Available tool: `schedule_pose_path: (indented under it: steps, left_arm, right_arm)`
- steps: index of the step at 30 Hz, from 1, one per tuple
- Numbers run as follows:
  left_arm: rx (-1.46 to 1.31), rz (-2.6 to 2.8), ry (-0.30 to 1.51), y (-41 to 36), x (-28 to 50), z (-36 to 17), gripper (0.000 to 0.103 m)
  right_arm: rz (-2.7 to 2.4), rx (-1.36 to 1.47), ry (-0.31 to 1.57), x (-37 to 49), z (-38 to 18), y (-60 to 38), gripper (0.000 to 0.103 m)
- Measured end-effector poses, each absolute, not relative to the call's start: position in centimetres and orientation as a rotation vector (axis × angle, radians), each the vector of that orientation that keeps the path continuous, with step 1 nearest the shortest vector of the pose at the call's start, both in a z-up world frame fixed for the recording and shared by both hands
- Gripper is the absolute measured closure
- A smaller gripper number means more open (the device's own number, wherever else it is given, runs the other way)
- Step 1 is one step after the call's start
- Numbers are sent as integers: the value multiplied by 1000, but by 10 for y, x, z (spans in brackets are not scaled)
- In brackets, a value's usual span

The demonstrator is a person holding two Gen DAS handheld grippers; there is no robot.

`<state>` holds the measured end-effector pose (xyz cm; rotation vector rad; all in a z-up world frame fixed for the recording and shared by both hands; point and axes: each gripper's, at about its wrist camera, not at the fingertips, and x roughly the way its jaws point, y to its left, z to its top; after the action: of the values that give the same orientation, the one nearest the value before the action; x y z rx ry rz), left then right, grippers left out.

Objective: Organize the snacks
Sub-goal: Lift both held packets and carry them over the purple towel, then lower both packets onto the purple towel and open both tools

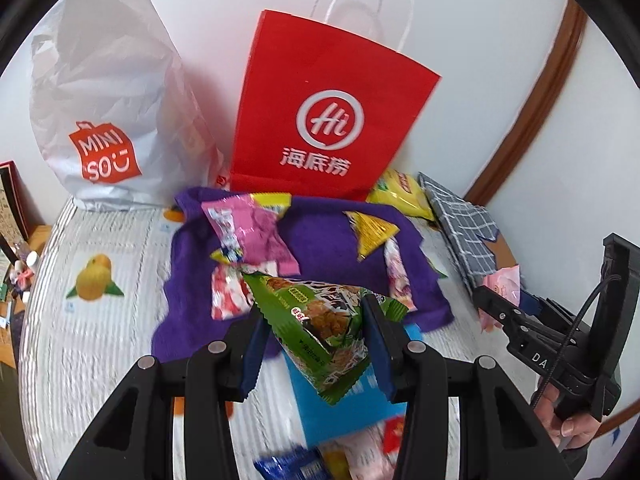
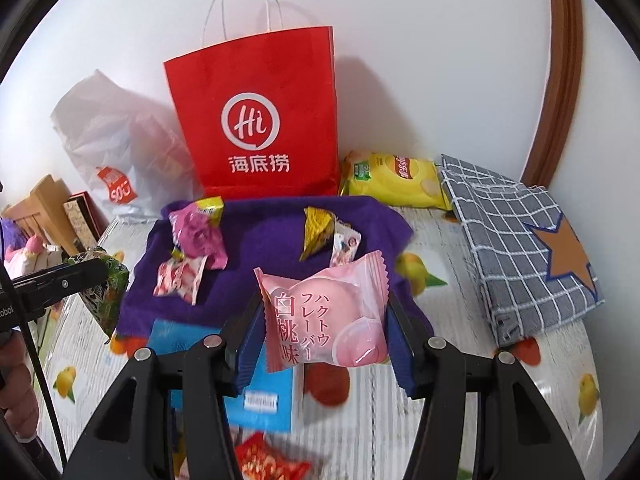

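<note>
I am operating two tools. The left tool [image 1: 316, 344] is closing its fingers on one green snack packet [image 1: 320, 320], holding it raised above the near edge of the purple cloth [image 1: 320, 240]. The right tool [image 2: 324, 332] is gripping one pink peach packet [image 2: 328, 316] in the same manner.

Lying on the purple cloth I am counting four more small packets: one pink wrapper [image 2: 198, 236], one red-and-white wrapper [image 2: 178, 280], one gold wrapper [image 2: 316, 230] and one pale wrapper [image 2: 346, 244] touching the gold one.

The counter [image 2: 460, 400] is wearing a fruit-printed cover and is butting against a white wall.

One red paper bag [image 2: 256, 120] is standing upright behind the cloth, one white plastic bag [image 1: 104, 100] to its left, one yellow crisp bag [image 2: 396, 180] to its right. One grey checked cloth bag [image 2: 516, 248] is lying at the far right. One blue box [image 2: 264, 396] is sitting beneath the tools, partly hidden by them.
</note>
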<state>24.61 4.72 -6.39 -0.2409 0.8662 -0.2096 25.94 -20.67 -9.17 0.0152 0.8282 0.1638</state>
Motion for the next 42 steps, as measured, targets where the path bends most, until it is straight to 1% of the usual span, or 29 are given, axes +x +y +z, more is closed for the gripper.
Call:
schedule_pose_path:
  steps: [8,21,27,34,42]
  left_arm:
    - [-244,-192,898,52,287,-82,60]
    - [-208,-176,974,43,336,-123,60]
    - [-176,-171,1002,41,345,-134,60]
    - [-176,-173,1025,39,349,-141,60]
    - [-178,-171,1037,38,350,-144,59]
  right_arm:
    - [170,19,848,303,-110,-200,48]
    - [199,15,938,349,-162,-186,48]
    - [215,1,974,355,-182,-181,48]
    - [216,0,992,356,-191,-181,47]
    - [222,-19,982,357,-191,-177,42]
